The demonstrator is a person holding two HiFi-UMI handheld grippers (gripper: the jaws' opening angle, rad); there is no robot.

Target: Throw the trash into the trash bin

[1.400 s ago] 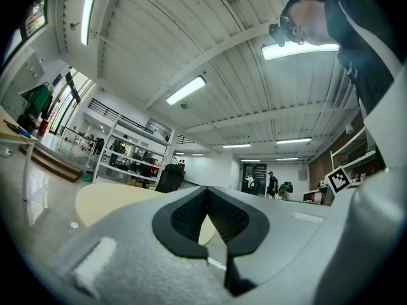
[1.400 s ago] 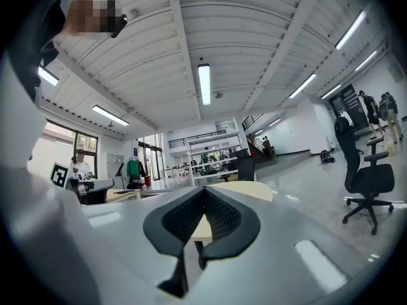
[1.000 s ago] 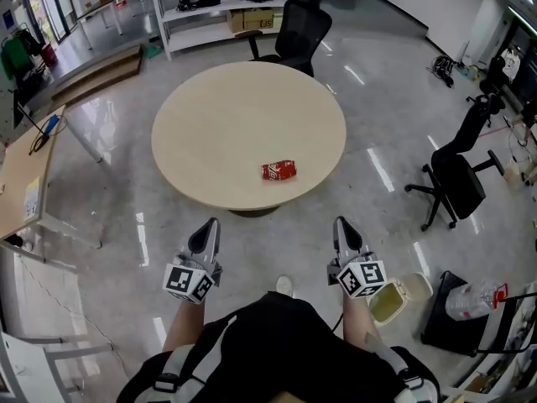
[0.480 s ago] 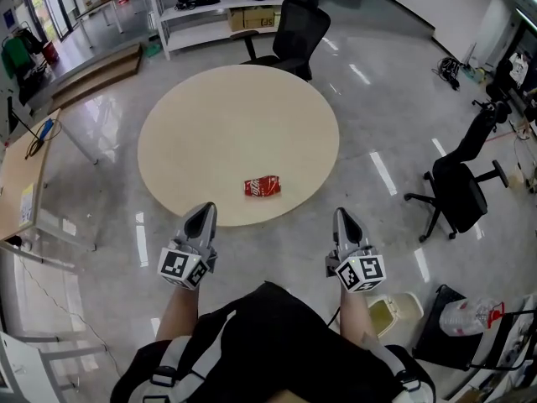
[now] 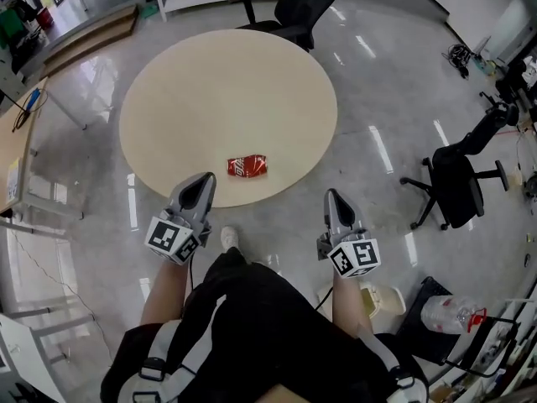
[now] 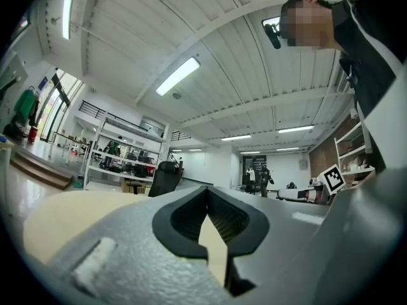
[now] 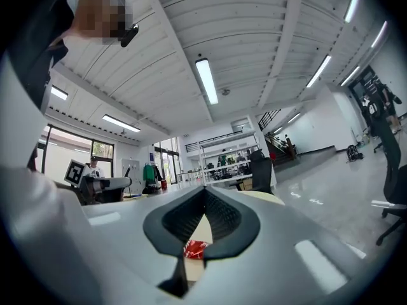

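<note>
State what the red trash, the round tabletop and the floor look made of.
Red trash: likely thin metal, a crushed printed can, dented and shiny.
Round tabletop: pale matte wood-look laminate, probably; even, no glare.
Floor: polished grey stone or tile; mirrors ceiling lights.

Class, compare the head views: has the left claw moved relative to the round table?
Yes. The left claw has advanced toward the round table; its tip now overlaps the near rim.

A round, pale wooden desk (image 5: 201,82) on a glossy grey floor (image 5: 377,107) carries one crushed red soda can (image 5: 247,166) near its closest edge.
</note>
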